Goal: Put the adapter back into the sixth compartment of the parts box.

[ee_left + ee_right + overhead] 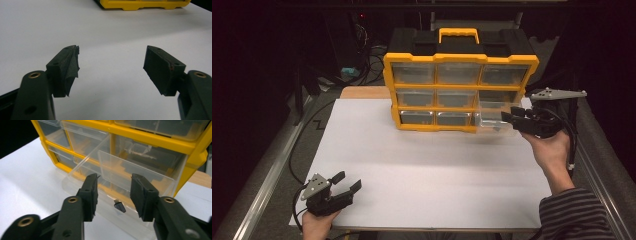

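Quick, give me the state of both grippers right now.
Left gripper: jaws open, empty, over the white table.
Right gripper: jaws open, holding nothing, at the pulled-out clear drawer.

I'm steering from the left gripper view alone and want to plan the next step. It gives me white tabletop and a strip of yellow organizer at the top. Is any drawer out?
Observer: Yes. The clear drawer at the bottom right of the yellow organizer is pulled out over the table.
Operator: Where is the other gripper?
Observer: The right gripper is at that drawer's front end, jaws apart and gripping nothing.
Operator: Anything inside the drawer?
Observer: A small dark piece lies on the drawer's floor. In the right gripper view it sits between the two jaws.
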The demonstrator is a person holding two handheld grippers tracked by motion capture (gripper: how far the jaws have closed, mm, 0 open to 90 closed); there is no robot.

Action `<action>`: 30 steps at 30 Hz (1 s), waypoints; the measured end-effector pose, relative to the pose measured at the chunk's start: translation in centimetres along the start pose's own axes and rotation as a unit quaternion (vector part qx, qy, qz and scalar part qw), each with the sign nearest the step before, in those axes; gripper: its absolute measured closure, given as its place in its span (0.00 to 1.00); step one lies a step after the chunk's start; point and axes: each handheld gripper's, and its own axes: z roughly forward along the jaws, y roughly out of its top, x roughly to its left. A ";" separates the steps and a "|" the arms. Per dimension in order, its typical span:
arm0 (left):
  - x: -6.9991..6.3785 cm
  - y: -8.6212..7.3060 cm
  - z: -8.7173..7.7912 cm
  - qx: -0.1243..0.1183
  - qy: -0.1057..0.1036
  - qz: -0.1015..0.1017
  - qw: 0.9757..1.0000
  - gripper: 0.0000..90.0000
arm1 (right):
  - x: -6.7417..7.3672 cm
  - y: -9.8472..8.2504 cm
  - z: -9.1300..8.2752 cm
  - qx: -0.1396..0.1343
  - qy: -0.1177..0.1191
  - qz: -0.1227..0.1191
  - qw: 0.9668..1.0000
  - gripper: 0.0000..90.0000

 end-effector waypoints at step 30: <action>0.0 0.0 0.0 0.000 0.000 -0.001 1.000 0.32 | 2.8 -3.9 -2.4 -0.044 0.044 -0.014 0.998 0.55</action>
